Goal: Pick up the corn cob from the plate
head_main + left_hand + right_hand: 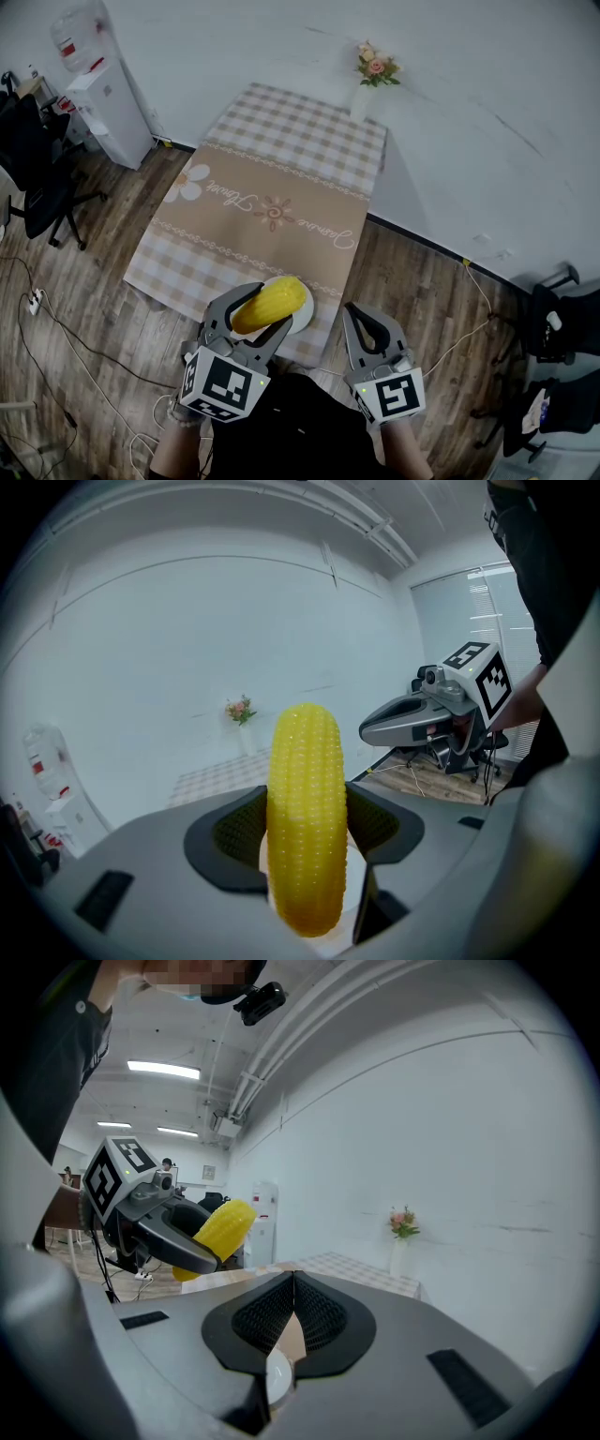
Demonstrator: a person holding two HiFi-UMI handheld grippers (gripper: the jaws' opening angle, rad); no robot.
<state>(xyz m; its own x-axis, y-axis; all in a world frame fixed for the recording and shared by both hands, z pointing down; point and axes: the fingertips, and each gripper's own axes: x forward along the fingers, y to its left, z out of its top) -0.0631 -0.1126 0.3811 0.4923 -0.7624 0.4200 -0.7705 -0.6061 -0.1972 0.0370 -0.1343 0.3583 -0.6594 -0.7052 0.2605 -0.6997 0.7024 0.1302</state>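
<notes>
A yellow corn cob (pixel 270 304) is clamped between the jaws of my left gripper (pixel 251 314), lifted above the white plate (pixel 302 322) at the table's near edge. In the left gripper view the corn cob (pixel 307 813) stands upright across the two ribbed pads, filling the gap of the left gripper (pixel 306 829). My right gripper (pixel 367 330) hangs to the right of the plate, off the table's near corner, shut with its pads meeting and nothing between them (pixel 292 1321). From the right gripper view the corn cob (pixel 217 1233) shows at left in the other gripper.
A checked cloth with a brown flowered runner covers the table (pixel 272 206). A vase of pink flowers (pixel 374 70) stands at the far edge by the white wall. A water dispenser (pixel 98 89) and office chairs (pixel 37 183) are at left; cables lie on the wood floor.
</notes>
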